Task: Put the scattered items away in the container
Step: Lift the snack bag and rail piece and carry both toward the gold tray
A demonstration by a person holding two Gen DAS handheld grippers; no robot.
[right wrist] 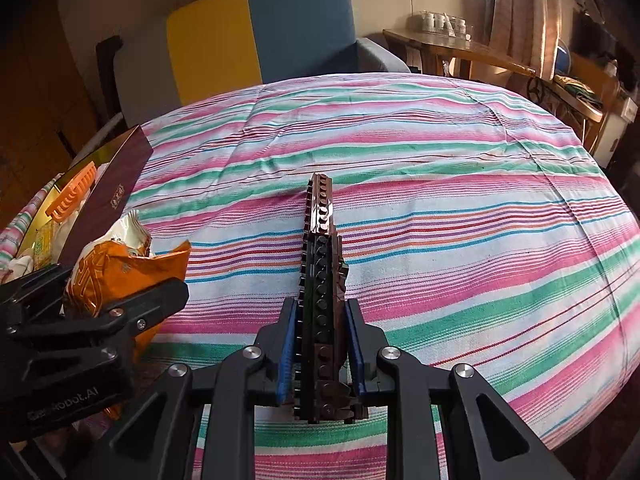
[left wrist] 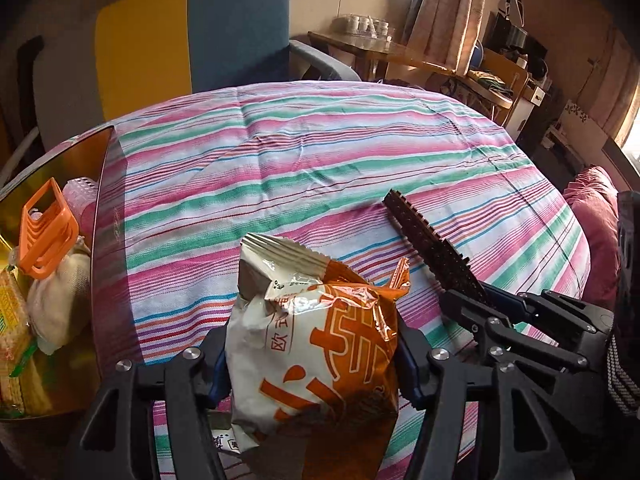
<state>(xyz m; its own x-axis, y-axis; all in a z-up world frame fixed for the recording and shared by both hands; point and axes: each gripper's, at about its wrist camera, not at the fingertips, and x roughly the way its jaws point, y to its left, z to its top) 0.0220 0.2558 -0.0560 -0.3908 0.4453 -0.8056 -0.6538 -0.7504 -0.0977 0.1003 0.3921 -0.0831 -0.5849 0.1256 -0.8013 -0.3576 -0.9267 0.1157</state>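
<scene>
My left gripper (left wrist: 312, 344) is shut on an orange and white snack bag (left wrist: 316, 344), held above the striped tablecloth; the bag also shows in the right wrist view (right wrist: 120, 268). My right gripper (right wrist: 322, 336) is shut on a long brown and black toy-brick piece (right wrist: 320, 264) that points away over the table; it also shows in the left wrist view (left wrist: 432, 248). The container, a gold-lined box (left wrist: 80, 152) with a dark red outer wall (right wrist: 116, 188), stands at the table's left edge. It holds an orange plastic clip (left wrist: 46, 232), a cloth pouch and a cracker pack.
The round table is covered with a pink, green and white striped cloth (right wrist: 440, 200). A blue and yellow chair (right wrist: 280, 28) stands behind the table. A wooden side table with cups (right wrist: 440, 36) is at the back right. A red cushion (left wrist: 596, 220) lies at the right.
</scene>
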